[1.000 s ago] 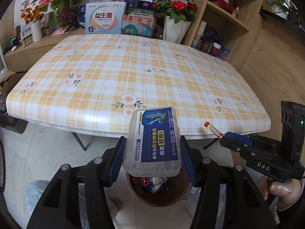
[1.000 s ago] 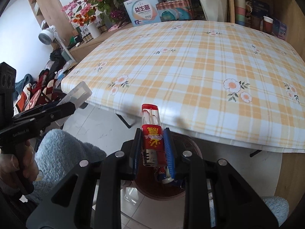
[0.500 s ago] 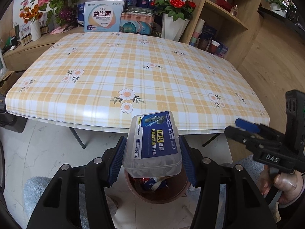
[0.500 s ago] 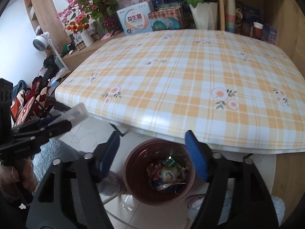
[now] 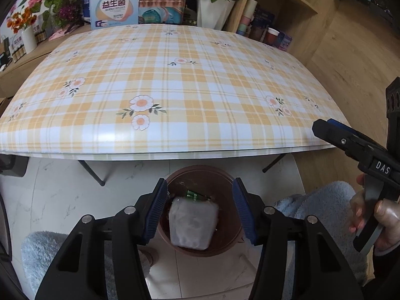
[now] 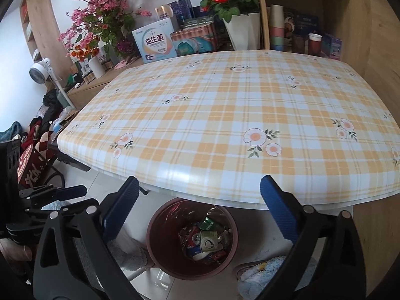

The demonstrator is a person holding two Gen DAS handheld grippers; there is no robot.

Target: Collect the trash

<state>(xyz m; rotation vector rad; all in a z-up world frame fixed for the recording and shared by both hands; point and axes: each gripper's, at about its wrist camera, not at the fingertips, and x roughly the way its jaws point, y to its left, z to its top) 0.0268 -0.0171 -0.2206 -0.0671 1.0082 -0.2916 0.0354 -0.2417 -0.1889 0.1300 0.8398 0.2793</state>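
Left gripper (image 5: 199, 208) hangs over the brown bin (image 5: 228, 240) on the floor, just off the near edge of the table (image 5: 175, 75). Its jaws are closing slightly, with nothing pressed between the 2 blue pads (image 5: 156, 208). Below them a clear plastic box (image 5: 193, 221) shows blurred, inside the bin's rim, apart from both pads; whether it is falling or already at rest I cannot tell. A green scrap (image 5: 193, 195) peeks out beyond the box's far edge.

Right gripper (image 6: 200, 210) points down at the same bin (image 6: 160, 245) from the other side. Its jaws are opening and stand wide, nothing between them. From this view the bin holds crushed cans and wrappers (image 6: 206, 241); the plastic box is not seen here.

In the left view the right gripper (image 5: 325, 130) comes in at the right edge, over the table's near right corner, a person's hand (image 5: 375, 215) on its trigger handle. In the right view the left gripper (image 6: 60, 193) shows at the left edge, low beside the table's near left corner.

Table top carries a yellow plaid cloth with flower prints. Beyond its far edge: a white and blue carton (image 6: 156, 42), pink blossoms (image 6: 100, 7), red roses in a white pot (image 6: 240, 22), stacked cups (image 6: 276, 30) on a wooden shelf. Fuzzy blue slippers (image 5: 322, 200) sit on the floor just beside the bin.
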